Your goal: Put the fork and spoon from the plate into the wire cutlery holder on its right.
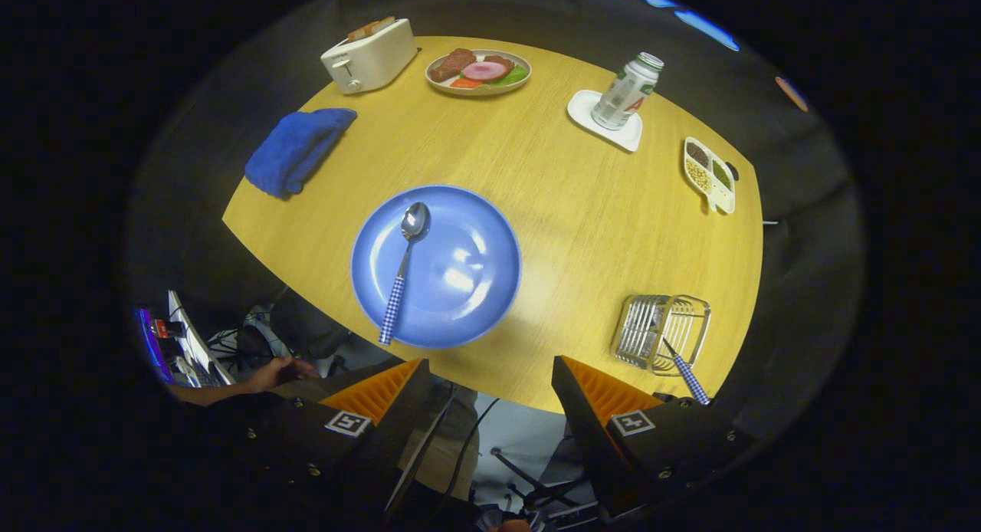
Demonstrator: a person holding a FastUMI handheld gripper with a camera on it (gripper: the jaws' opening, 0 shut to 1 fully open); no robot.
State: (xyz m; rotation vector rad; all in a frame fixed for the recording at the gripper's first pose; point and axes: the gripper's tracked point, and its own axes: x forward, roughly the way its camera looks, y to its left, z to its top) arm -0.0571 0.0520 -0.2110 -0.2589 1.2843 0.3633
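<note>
Your gripper (pixel 490 379) hangs above the near edge of the table (pixel 582 210) with its jaws spread wide and nothing between them. Just ahead of the fingers sits the plate (pixel 460 287), and the spoon (pixel 402 275) lies on its left half, bowl pointing away from you and checked handle reaching over the near rim. The holder (pixel 661 333) stands to the right of the plate, near the table's near edge and just beyond your right finger. A checked handle, the fork (pixel 687 375), sticks out of it, leaning toward you. Farther off you have a blue cloth (pixel 297 150) on the left, a toaster (pixel 369 55) and a dish of food (pixel 478 72) at the far side, a bottle (pixel 627 91) on a white coaster (pixel 605 122), and a divided tray (pixel 709 174) on the right
</note>
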